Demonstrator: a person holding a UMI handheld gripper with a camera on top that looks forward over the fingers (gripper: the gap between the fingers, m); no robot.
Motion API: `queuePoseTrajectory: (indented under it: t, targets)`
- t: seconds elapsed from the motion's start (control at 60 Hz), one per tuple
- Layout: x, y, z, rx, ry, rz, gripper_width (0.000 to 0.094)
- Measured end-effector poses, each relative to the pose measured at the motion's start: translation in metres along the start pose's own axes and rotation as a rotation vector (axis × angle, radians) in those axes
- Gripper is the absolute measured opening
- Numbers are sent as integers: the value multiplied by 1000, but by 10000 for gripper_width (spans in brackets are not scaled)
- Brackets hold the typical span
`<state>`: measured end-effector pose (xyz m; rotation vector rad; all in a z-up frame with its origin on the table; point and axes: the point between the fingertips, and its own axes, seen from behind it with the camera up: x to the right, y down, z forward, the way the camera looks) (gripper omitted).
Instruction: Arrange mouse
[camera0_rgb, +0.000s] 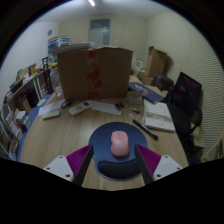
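Note:
A pink mouse (120, 143) lies on a round dark blue mouse mat (100, 138) with a black wrist rest (114, 168) at its near edge, on a light wooden desk (60, 140). My gripper (113, 160) is open. Its two fingers (76, 160) with magenta pads stand at either side of the mat's near part. The mouse sits just ahead of the fingertips, between their lines, with a gap at each side. Nothing is held.
A large cardboard box (93, 72) stands at the back of the desk. A white keyboard (90, 105) lies in front of it. A black chair (187, 98) and papers (158, 120) are at the right. Cluttered shelves (22, 95) are at the left.

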<state>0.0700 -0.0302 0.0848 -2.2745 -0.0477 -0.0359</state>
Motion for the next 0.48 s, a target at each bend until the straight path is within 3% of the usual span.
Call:
queuePoseTrajectory:
  t: [0.117,0.233,0.483]
  targets:
    - [2,-9,-57,45,60,67,850]
    - [16,1,-96,20,125,138,844]
    - [44,22,-112,14,250,143,842]
